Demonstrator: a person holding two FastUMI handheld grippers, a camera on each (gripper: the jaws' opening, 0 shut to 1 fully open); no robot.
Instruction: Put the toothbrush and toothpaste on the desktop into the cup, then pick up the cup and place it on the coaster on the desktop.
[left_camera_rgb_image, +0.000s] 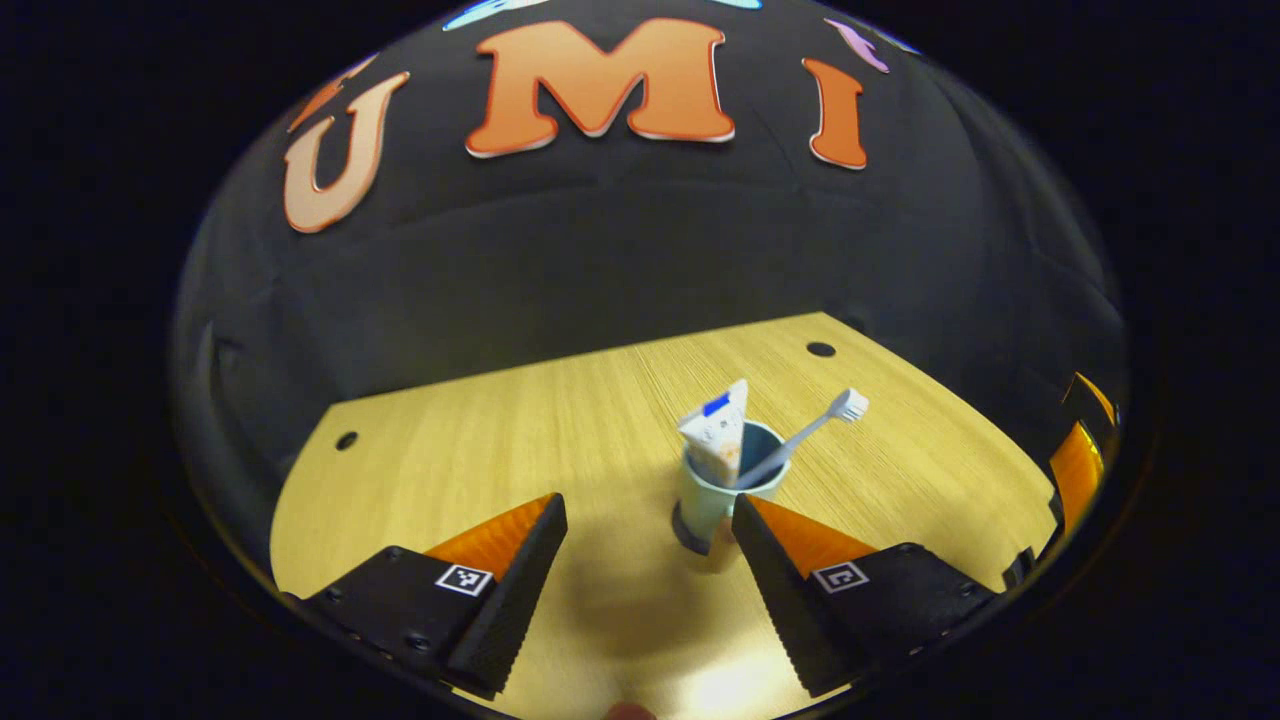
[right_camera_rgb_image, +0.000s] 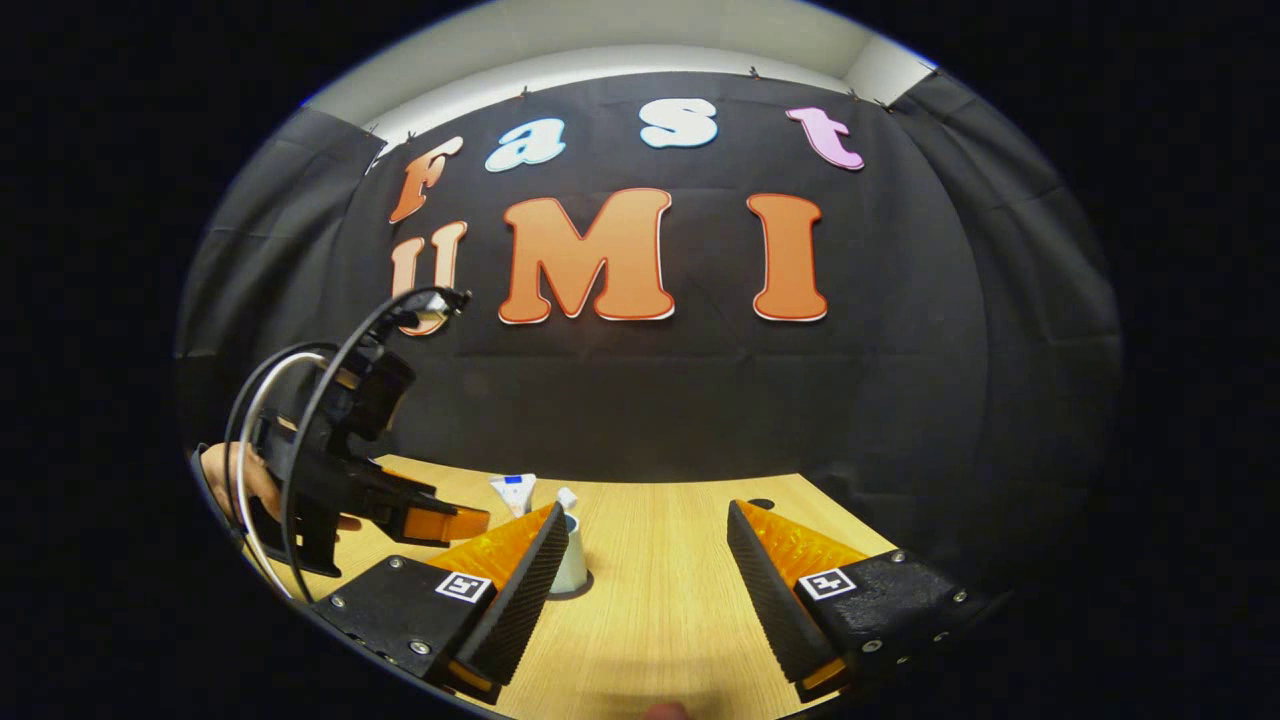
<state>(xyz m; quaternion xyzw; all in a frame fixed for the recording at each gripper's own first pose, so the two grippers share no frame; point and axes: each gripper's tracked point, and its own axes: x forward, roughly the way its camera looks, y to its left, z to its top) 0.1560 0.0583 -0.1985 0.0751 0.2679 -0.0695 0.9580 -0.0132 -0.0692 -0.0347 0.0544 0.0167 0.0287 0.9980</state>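
- Already the cup (left_camera_rgb_image: 718, 495) stands upright on the desk (left_camera_rgb_image: 480, 450) with the toothpaste (left_camera_rgb_image: 722, 432) and the toothbrush (left_camera_rgb_image: 810, 432) inside it, both leaning out over the rim, so I judge the loading step done.
- Under the cup's foot I see a dark round base, likely the coaster (left_camera_rgb_image: 688, 535); if so, the placing is done too, though I cannot be sure.
- Just short of the cup, my left gripper (left_camera_rgb_image: 650, 545) is spread wide and grips nothing; its right-side finger looks close to the cup's base, and I cannot tell if they touch.
- Farther out, my right gripper (right_camera_rgb_image: 640, 560) is also wide and bare, and from its view the cup (right_camera_rgb_image: 572, 560) sits just past one finger.
- Bare desk lies open toward me; the far edge, with a small hole (left_camera_rgb_image: 821, 349) near it, is well behind the cup.
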